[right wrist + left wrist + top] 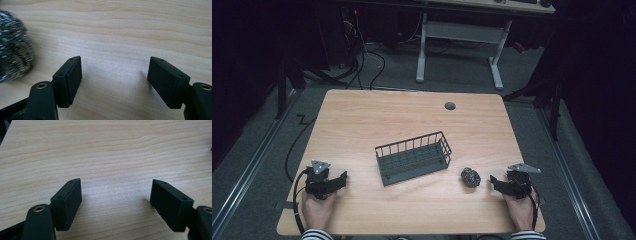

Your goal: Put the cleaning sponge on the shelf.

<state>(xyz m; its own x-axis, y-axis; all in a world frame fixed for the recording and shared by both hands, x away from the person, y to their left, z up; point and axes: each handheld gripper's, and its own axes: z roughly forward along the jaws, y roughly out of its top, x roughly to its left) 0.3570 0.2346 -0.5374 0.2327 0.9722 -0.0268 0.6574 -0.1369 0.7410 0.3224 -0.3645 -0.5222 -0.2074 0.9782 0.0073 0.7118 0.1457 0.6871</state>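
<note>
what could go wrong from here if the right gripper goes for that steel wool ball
1. The scouring ball lies loose on the table, off to one side of the open right gripper, not between its jaws; a sideways approach might nudge or roll it away.
2. It sits close to the wire basket, so a push could drive it against the basket's end.
3. The springy strands may snag on a jaw when released.
</note>
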